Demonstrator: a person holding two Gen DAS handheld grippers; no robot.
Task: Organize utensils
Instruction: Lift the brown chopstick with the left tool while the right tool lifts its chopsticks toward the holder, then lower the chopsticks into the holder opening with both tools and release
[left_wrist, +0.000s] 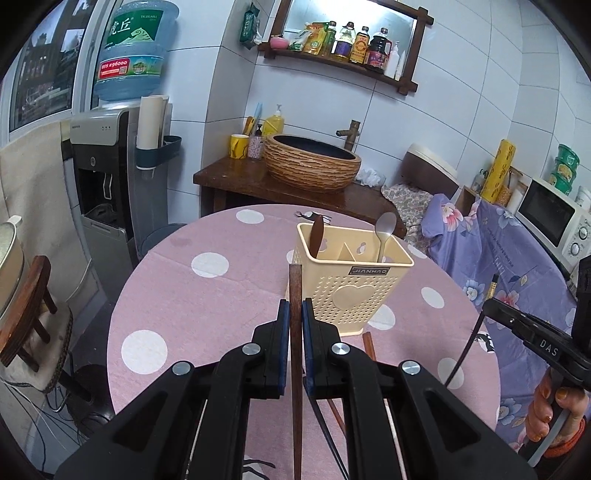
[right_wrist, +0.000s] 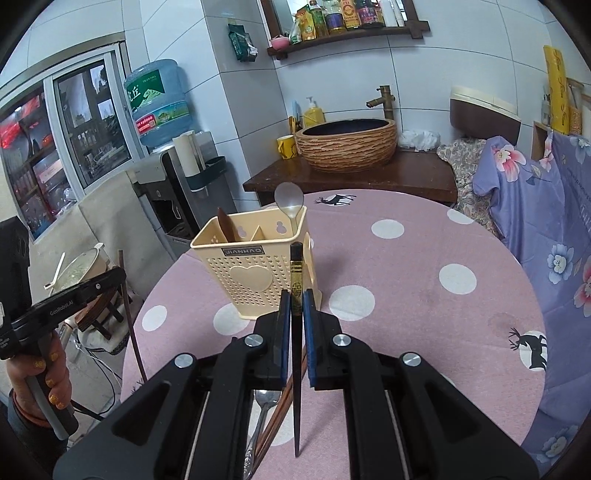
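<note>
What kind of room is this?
Most likely a small home kitchen: a microwave, a shelf of sauce bottles, a water dispenser and a basin with tap surround the dining table.

Your left gripper and right gripper are matte black plastic with blue pads and round silver screws. White lettering marks their sides. You wear glittery gold nail polish and an orange cuff.
</note>
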